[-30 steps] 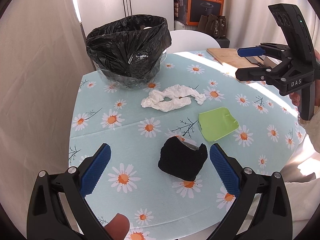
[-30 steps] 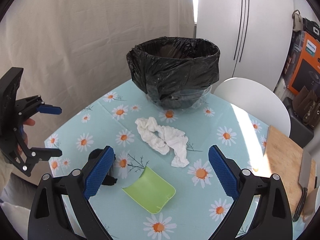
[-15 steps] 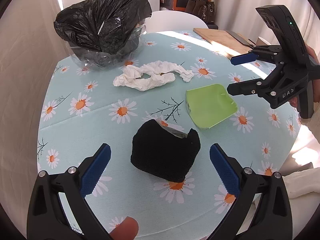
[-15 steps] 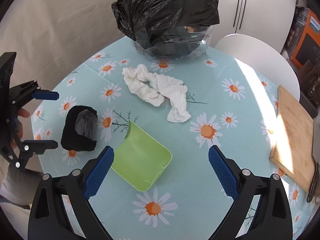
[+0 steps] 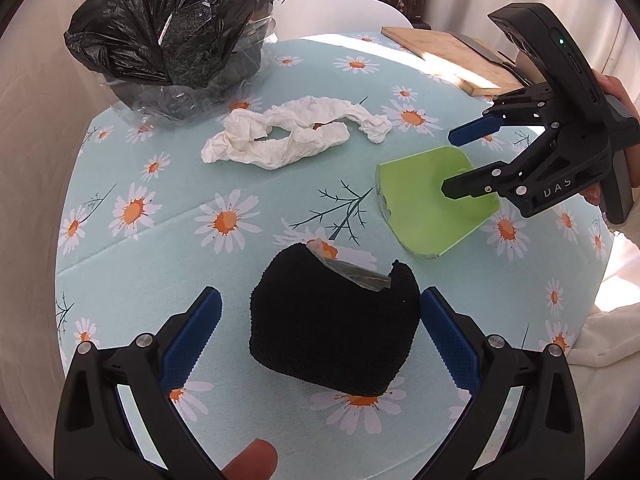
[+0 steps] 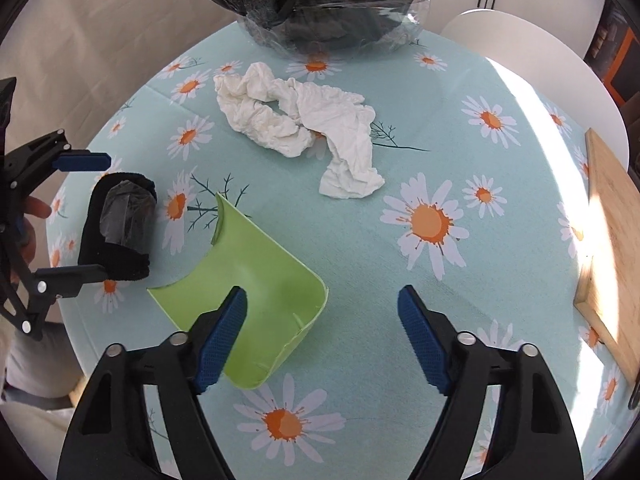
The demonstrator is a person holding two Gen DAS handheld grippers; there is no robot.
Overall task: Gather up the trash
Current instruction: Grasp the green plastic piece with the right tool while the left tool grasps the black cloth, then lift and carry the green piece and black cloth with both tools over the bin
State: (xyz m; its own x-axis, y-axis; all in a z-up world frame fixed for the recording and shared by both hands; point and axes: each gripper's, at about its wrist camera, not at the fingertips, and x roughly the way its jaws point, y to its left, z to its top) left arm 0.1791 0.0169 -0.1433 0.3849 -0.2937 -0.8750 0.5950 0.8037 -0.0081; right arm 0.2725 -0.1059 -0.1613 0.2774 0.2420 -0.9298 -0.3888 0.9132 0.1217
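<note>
A black fuzzy wad with a bit of clear film on it lies on the daisy tablecloth, between the open jaws of my left gripper; it also shows in the right wrist view. A torn green plastic piece lies to its right, under my open right gripper. In the right wrist view the green piece sits by the left finger of the right gripper. Crumpled white tissue lies further back. A bin with a black bag stands at the far edge.
A wooden cutting board with a knife lies at the table's right side. A white chair stands behind the table. Curtains hang on the left. The table edge is close to both grippers.
Both grippers have moved down and forward. The left now straddles the black wad; the right has come down over the green piece. Both stay open.
</note>
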